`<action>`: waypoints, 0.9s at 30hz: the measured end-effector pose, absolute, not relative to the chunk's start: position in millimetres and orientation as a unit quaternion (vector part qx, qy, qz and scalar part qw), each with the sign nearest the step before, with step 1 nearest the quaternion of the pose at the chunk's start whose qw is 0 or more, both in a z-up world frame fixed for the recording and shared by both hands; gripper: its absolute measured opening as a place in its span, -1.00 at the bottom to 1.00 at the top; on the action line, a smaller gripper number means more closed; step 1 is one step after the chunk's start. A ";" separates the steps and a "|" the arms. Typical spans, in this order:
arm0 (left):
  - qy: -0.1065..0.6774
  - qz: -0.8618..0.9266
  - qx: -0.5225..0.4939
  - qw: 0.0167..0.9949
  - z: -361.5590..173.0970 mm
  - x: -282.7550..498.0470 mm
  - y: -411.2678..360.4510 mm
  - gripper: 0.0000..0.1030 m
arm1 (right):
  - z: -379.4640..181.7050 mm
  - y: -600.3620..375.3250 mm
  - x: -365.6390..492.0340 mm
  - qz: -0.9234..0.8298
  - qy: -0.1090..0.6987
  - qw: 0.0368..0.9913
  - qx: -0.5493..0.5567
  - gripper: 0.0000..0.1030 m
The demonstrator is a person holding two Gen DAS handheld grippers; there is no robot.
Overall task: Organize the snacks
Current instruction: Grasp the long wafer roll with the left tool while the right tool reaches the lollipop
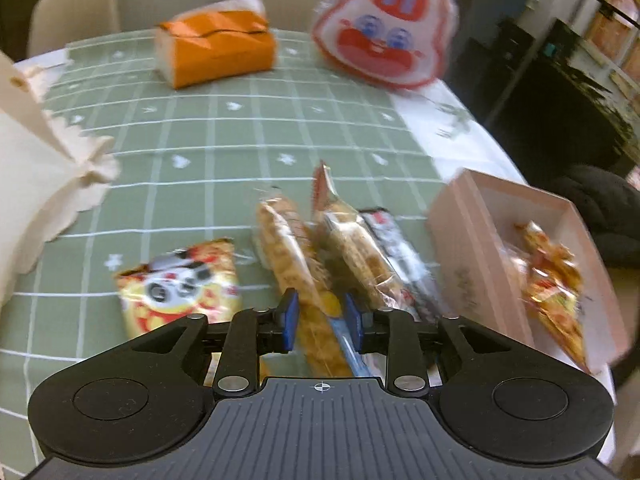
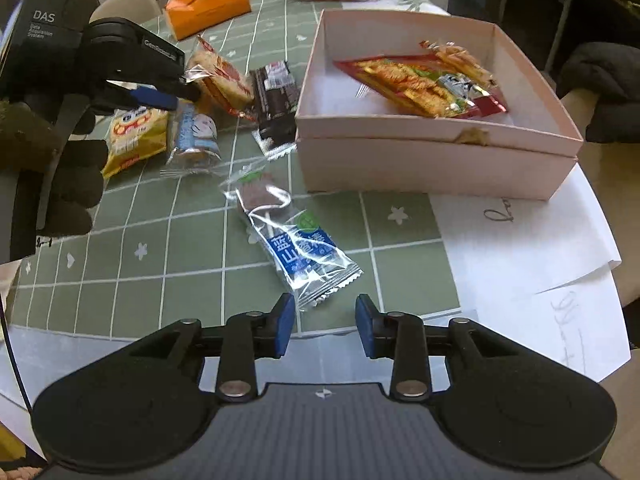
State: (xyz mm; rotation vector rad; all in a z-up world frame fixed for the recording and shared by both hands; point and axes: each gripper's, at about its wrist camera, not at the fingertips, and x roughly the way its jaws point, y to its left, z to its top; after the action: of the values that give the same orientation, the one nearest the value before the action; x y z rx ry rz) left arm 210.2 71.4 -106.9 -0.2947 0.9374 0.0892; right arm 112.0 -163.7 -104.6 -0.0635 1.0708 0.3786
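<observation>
- Green checked cloth covers the counter (image 2: 132,216), with 2 pale chairs behind it at the top of the left wrist view and a dark room off to the right.
- Sorting is under way: a pink box (image 2: 436,148) sits at the upper right of the right wrist view and already holds 2 packets, a red-and-yellow one (image 2: 412,84) and a clear one of stick snacks (image 2: 460,56) behind it.
- I count 6 snacks loose on the cloth: a yellow cartoon packet (image 2: 136,136), a blue-and-white wrapped cake (image 2: 196,136), a sandwich-style bar (image 2: 224,76), a black-and-white bar (image 2: 276,100), a long crunchy bar (image 1: 288,256), and a wrapped lollipop (image 2: 288,236) lying alone at centre.
- 1 orange tissue pack (image 1: 218,50) and 1 red-and-white cartoon bag (image 1: 384,28) stand at the far edge, apart from the snacks.
- Left gripper (image 1: 322,316): fingers partly apart, straddling the near end of the long crunchy bar; I can't tell if the pads press it yet.
- Right gripper (image 2: 325,322): fingers apart and empty, just below the lollipop's crimped end.
- My guess is both hands are lining up a pick; next, each needs to close squarely on its wrapper, then lift it over the box wall.
</observation>
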 end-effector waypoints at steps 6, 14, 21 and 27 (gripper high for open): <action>0.456 0.056 -0.080 0.885 -111.8 209.0 54.5 -0.13 | -102.5 -160.8 112.2 0.183 0.495 0.849 -0.031 -0.10; 0.461 0.071 -0.126 0.875 -123.4 218.4 70.4 0.24 | -109.5 -152.0 104.5 0.200 0.508 0.837 -0.042 -0.03; 0.453 0.044 -0.128 0.881 -118.8 194.5 67.1 -0.26 | -109.1 -152.4 101.5 0.196 0.508 0.838 -0.043 0.03; 0.478 0.020 -0.175 0.860 -118.4 123.3 75.1 -0.28 | -106.8 -155.9 111.9 0.187 0.495 0.848 -0.030 0.07</action>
State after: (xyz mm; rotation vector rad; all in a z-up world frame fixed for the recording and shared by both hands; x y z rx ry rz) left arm 123.3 75.1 -118.4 -0.3682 1.0040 0.0423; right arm 111.9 -155.9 -106.8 -0.0634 1.0424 0.3942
